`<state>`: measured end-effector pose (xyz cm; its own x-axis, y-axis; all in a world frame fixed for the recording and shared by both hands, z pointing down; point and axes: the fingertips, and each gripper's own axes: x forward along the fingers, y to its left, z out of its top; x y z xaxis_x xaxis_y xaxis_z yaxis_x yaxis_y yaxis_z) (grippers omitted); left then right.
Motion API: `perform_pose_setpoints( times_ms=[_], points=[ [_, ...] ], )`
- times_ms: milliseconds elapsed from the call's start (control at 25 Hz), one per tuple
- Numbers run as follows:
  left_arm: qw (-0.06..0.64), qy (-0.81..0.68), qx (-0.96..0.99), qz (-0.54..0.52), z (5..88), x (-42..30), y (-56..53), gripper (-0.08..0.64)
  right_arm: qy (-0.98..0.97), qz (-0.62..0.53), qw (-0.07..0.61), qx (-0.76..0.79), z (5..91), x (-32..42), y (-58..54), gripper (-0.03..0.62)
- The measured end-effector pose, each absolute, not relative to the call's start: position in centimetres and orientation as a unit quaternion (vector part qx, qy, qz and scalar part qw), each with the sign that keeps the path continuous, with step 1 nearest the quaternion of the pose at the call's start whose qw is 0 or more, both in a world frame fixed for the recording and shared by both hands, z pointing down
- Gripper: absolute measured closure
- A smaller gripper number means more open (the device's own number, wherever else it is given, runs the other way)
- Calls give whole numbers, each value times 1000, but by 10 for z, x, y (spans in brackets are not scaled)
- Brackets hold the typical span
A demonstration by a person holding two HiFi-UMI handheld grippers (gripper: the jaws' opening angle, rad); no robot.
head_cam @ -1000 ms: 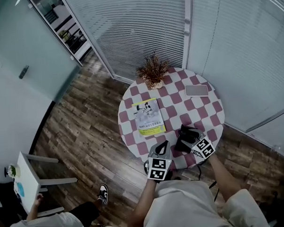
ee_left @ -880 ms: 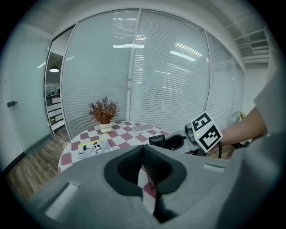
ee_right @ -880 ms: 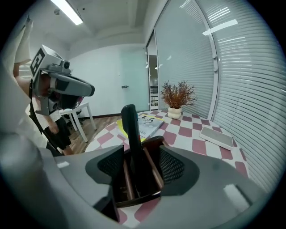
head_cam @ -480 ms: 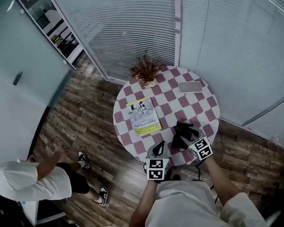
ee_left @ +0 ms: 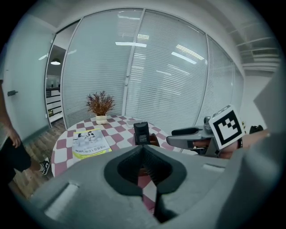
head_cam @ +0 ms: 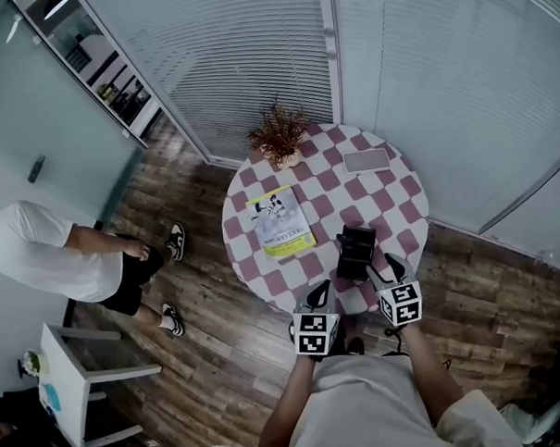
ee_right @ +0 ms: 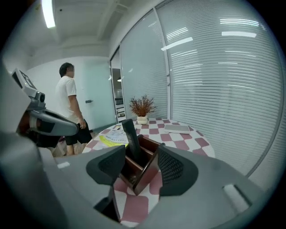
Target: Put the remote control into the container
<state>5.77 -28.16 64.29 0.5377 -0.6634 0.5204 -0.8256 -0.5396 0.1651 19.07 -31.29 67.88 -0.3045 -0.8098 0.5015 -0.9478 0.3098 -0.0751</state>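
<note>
R gripper [ee_right: 142,152]: jaws set wide, just been opened further, nothing clamped. Container [ee_right: 147,172] seen just ahead of tips, near corner framed btwn jaws, pads apart from it. Remote control [ee_right: 131,136] stood on end inside it, slightly tilted. L gripper [ee_left: 143,146], to R's left: jaws closed, empty. Step judged: placement done, release stage. Next: R to be drawn straight back w/o nudging box.

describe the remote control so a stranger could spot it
On the round checkered table, a wooden container stands near the person's edge. The remote control is the black slab standing on end inside it, while the booklet and grey pad lie flat.
</note>
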Motion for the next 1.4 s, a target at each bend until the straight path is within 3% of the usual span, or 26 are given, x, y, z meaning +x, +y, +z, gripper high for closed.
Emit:
perform_pose_setpoints(
  times_ms=[520, 920, 1040, 1120, 1400],
  points=[
    [209, -454, 840, 210, 662, 49, -239, 554, -771, 211, 202, 565, 692, 195, -244, 361],
    [198, -439, 847, 224, 665, 56, -207, 554, -760, 203, 175, 592, 681, 203, -222, 417],
    [193, -439, 848, 225, 671, 59, -198, 554, -754, 199, 152, 608, 674, 209, -216, 474],
    [189, -442, 848, 222, 671, 60, -194, 554, -748, 202, 142, 616, 672, 213, -212, 590],
    [187, -442, 850, 218, 669, 64, -185, 554, -743, 209, 174, 611, 685, 215, -193, 591]
  ],
)
